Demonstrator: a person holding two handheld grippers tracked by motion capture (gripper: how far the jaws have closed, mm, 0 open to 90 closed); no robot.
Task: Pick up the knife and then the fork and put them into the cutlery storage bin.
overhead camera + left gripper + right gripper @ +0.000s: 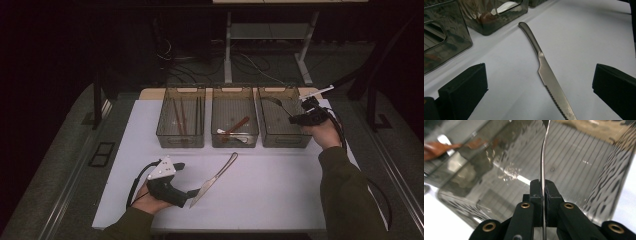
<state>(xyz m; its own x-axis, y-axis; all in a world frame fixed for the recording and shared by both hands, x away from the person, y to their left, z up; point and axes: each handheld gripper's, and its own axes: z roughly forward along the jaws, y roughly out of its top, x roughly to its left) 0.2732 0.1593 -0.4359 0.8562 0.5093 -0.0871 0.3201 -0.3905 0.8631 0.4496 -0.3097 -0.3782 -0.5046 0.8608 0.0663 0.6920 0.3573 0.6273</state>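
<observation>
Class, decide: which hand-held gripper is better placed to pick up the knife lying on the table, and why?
Left. The left hand-held gripper is open with the knife between its jaws; the right hand-held gripper grips a utensil over the right bin.

My knife (549, 75) looks like brushed, satiny metal; my bins (284, 125) are glossy smoked clear plastic; my table (270, 195) is matt white.

The high view looks forward and down from above the person's side of the white table (280, 195), far enough off to take in all three bins and the floor beyond. The left gripper view sits low and close over the tabletop, facing the knife (549, 75) that the high view shows near the front (214, 178). The right gripper view looks at close range into the right-hand bin (584, 157), shared with the high view (282, 140).
</observation>
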